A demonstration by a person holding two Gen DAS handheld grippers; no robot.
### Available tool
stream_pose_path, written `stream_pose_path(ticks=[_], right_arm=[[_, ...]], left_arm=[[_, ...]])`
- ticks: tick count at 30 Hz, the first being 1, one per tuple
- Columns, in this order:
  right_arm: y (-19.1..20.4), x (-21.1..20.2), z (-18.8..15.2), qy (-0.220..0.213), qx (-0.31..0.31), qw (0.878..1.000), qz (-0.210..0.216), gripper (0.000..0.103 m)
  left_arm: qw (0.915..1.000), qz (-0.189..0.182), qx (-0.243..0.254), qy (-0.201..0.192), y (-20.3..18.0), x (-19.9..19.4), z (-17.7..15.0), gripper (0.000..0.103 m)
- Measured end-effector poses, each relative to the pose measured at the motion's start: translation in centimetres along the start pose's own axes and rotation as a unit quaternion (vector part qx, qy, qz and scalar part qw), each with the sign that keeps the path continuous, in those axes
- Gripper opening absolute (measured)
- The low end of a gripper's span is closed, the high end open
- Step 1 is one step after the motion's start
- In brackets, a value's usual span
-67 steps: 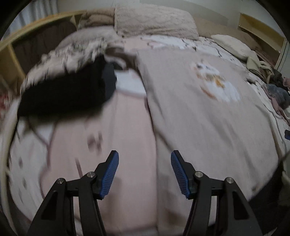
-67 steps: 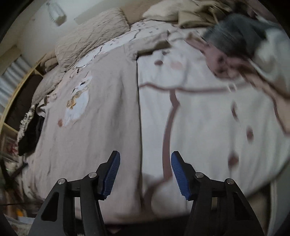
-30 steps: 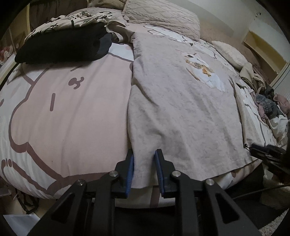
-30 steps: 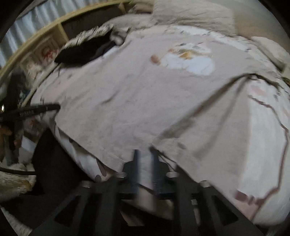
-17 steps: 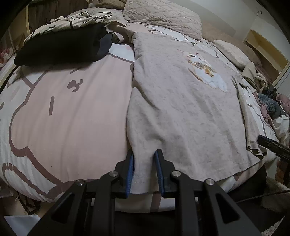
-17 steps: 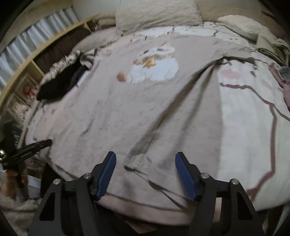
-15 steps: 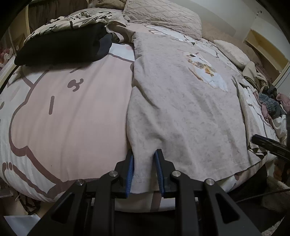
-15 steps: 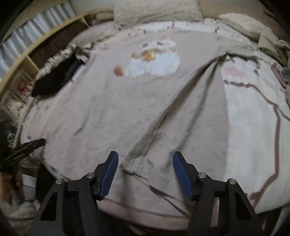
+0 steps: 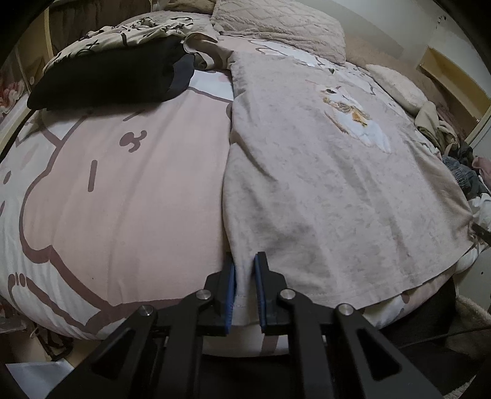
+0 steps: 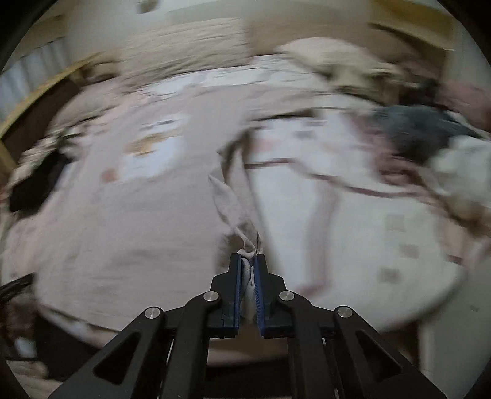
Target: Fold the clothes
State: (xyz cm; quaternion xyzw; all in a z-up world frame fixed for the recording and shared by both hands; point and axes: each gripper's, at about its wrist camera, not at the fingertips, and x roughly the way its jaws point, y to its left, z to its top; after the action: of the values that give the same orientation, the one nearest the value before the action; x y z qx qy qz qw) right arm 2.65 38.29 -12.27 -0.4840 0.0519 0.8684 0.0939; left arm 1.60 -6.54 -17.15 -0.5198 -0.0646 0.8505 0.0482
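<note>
A beige T-shirt (image 9: 322,184) with a white cat print lies spread flat on the bed, its hem toward me. My left gripper (image 9: 244,264) is shut on the hem at the shirt's near left corner. In the blurred right wrist view the same shirt (image 10: 129,214) shows, and my right gripper (image 10: 247,261) is shut on a bunched fold of the shirt at its right side, lifting it slightly off the bed.
The bed has a pink and white cartoon sheet (image 9: 122,190). A black folded garment (image 9: 113,79) and patterned cloth lie at the far left. Pillows (image 9: 276,24) lie at the head. A pile of loose clothes (image 10: 429,129) lies at the right edge.
My right gripper was open over the shirt's right hem half a second ago; it has now shut on a fold of the shirt and is moving. My left gripper stays shut on the hem.
</note>
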Motion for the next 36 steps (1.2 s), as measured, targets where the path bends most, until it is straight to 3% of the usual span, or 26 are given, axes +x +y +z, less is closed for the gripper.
stream_pose_path(ticks=[3, 5, 7, 8, 9, 10, 11, 14, 17, 18, 19, 20, 21, 23, 24, 27, 31, 33, 36], right_arm=[[-4.3, 1.0, -1.2, 0.021, 0.036, 0.998, -0.053, 0.003], [-6.3, 1.2, -1.9, 0.023, 0.079, 0.996, -0.023, 0.003], [-7.7, 1.3, -2.3, 0.018, 0.136, 0.990, 0.045, 0.005], [-7.9, 1.4, -2.3, 0.016, 0.156, 0.985, 0.074, 0.017], [-7.6, 1.6, -2.3, 0.017, 0.164, 0.982, 0.090, 0.050], [-7.3, 1.8, -2.2, 0.018, 0.168, 0.981, 0.097, 0.070], [-6.9, 2.0, -2.2, 0.015, 0.167, 0.981, 0.102, 0.080], [-4.2, 3.0, -2.1, 0.035, 0.140, 0.983, 0.113, 0.080], [-2.4, 5.0, -2.8, 0.067, 0.132, 0.981, 0.126, 0.048], [-2.0, 5.3, -3.1, 0.067, 0.128, 0.983, 0.117, 0.044], [-1.5, 5.5, -3.0, 0.058, 0.119, 0.986, 0.104, 0.037], [-1.1, 5.3, -2.9, 0.047, 0.110, 0.988, 0.099, 0.022], [-1.2, 5.2, -2.7, 0.041, 0.111, 0.988, 0.102, 0.009], [-1.6, 4.9, -2.4, 0.033, 0.121, 0.987, 0.102, 0.008], [-1.8, 4.5, -2.2, 0.026, 0.119, 0.988, 0.092, 0.008], [-1.6, 2.6, -1.4, 0.005, 0.087, 0.995, 0.054, 0.007], [-0.4, -0.4, -0.1, -0.016, 0.058, 0.997, 0.052, 0.007], [0.0, -1.2, -0.2, -0.016, 0.037, 0.998, 0.042, 0.007], [-0.2, 0.6, -1.5, 0.020, 0.021, 0.999, 0.028, 0.007]], left_arm=[[1.0000, -0.002, -0.003, 0.002, 0.1, -0.1, 0.0, 0.012], [1.0000, -0.005, -0.008, 0.003, 0.3, -0.2, 0.0, 0.012], [0.9997, -0.018, -0.018, 0.004, 0.5, -0.3, 0.0, 0.012], [0.9993, -0.028, -0.023, 0.007, 0.5, -0.3, 0.0, 0.012], [0.9990, -0.034, -0.029, 0.010, 0.6, -0.3, 0.0, 0.012], [0.9988, -0.034, -0.034, 0.012, 0.6, -0.2, 0.0, 0.013], [0.9987, -0.032, -0.036, 0.014, 0.5, -0.1, 0.0, 0.016], [0.9989, -0.030, -0.033, 0.015, 0.1, 0.1, 0.0, 0.033], [0.9997, -0.011, -0.016, 0.018, -1.2, 0.9, 0.2, 0.044], [0.9998, -0.004, -0.010, 0.016, -1.7, 1.0, 0.3, 0.044], [0.9999, 0.001, -0.002, 0.014, -2.1, 1.1, 0.3, 0.041], [0.9999, -0.003, 0.001, 0.013, -2.2, 1.0, 0.4, 0.015], [0.9998, -0.013, -0.005, 0.013, -2.1, 0.7, 0.6, 0.004], [0.9992, -0.028, -0.029, 0.006, -1.3, -0.1, 1.0, 0.005], [0.9994, -0.018, -0.029, -0.005, -1.1, -0.8, 1.2, 0.005], [0.9996, -0.007, -0.014, -0.026, -1.4, -3.2, 1.9, 0.005], [0.9989, 0.022, 0.015, -0.038, -2.4, -5.7, 2.5, 0.004], [0.9986, 0.034, 0.022, -0.033, -2.3, -6.1, 2.2, 0.004], [0.9987, 0.049, 0.014, -0.004, -1.0, -4.2, 1.2, 0.004]])
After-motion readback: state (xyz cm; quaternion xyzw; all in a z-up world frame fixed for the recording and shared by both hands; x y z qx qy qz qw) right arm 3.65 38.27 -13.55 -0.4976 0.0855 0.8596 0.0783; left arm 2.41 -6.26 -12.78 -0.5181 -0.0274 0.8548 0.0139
